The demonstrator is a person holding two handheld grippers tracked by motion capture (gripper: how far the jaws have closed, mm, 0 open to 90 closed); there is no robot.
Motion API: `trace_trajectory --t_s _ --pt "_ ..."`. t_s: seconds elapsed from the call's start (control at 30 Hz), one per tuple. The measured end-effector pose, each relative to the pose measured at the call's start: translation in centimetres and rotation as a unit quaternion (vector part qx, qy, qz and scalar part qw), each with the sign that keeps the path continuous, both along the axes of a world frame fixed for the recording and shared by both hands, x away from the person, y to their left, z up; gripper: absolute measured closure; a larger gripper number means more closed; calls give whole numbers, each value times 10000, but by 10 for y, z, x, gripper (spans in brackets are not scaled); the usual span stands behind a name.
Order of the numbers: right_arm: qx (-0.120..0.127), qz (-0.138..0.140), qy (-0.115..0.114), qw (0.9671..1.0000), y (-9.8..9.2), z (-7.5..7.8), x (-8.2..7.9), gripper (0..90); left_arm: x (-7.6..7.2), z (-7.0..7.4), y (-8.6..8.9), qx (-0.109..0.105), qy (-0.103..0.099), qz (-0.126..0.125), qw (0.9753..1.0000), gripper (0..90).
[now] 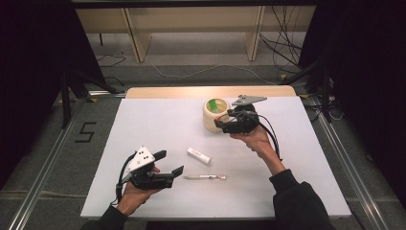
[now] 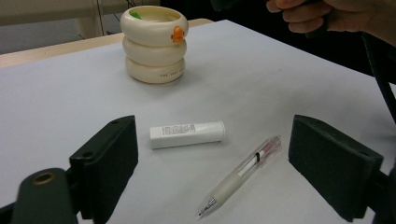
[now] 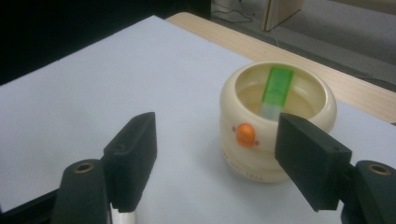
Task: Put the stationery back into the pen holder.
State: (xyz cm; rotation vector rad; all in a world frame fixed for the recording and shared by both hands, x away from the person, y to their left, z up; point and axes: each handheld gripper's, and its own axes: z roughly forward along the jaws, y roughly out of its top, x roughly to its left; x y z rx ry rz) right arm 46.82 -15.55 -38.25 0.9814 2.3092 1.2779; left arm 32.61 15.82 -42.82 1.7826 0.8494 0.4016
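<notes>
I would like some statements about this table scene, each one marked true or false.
1. A green stick stands inside the cream ringed holder. True; the green stick leans in it.
2. The left claw grips the translucent pen. False; it is open, and the pen lies on the table.
3. The white tube lies flat on the white table. True.
4. The right claw is shut. False; its jaws stand apart.

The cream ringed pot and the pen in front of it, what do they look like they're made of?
The cream pot looks like glazed ceramic or glossy plastic: smooth stacked rings with soft highlights; I can't settle which. The pen looks plastic: a clear upper barrel showing its insides, a frosted, probably rubbery grip, and a metal-looking tip.
</notes>
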Motion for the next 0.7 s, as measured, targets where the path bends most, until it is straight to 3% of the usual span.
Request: trace_trajectory --t_s 0.27,0.5,0.7 --pt "-33 421 127 9990 4 -6 -31 302 0 1 1 -26 -24 73 10000 153" --pt "-369 711 319 9963 14 -14 -47 298 0 1 3 -55 -19 85 9999 153" --pt "-471 980 478 9929 24 -17 -56 296 0 1 3 -85 -43 102 9999 153"
